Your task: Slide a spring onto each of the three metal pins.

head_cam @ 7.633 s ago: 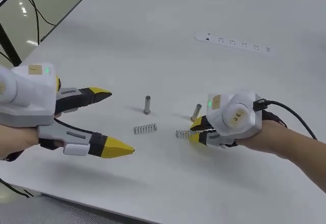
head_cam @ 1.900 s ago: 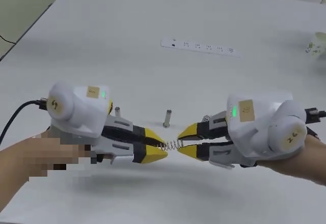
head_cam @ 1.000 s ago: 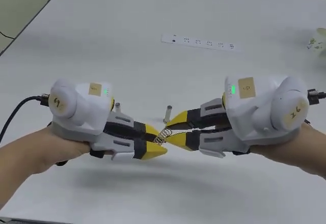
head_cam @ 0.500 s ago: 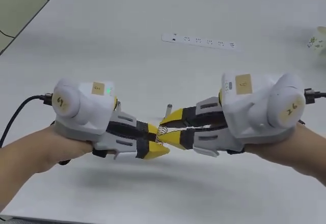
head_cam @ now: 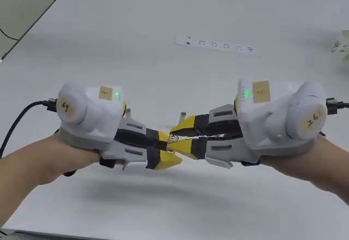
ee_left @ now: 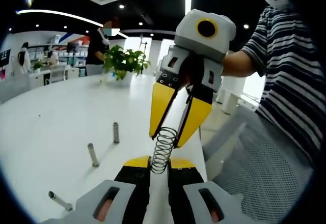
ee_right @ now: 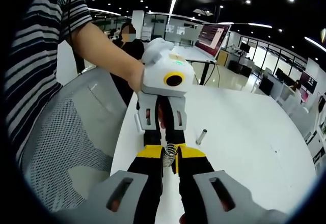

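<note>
— Where do we find the spring?

— We see the spring (ee_left: 162,149) lifted off the worktop (head_cam: 136,49), at the centre of the head view, bridging the two pairs of yellow tips. The left gripper (ee_left: 159,163) has its jaws drawn narrow on the near end. The right gripper (ee_left: 165,136) meets it head-on, with its jaws closed to the coil's width on the far end.

— What do we have around it?

— In the left gripper view, lower left, pins stand on the worktop well apart from the spring. The upper pin (ee_left: 116,132) and the middle pin (ee_left: 92,154) are upright. The lowest pin (ee_left: 60,201) slants, and we cannot tell whether it stands or lies. A power strip (head_cam: 217,46) lies upper centre in the head view, far from everything.

— Anything in our way?

— The right gripper's upper jaw covers most of a half-hidden pin (head_cam: 182,114) in the head view. Each gripper's body fills the middle of the other's view. A mesh chair (ee_right: 66,132) sits at the left of the right gripper view.
</note>
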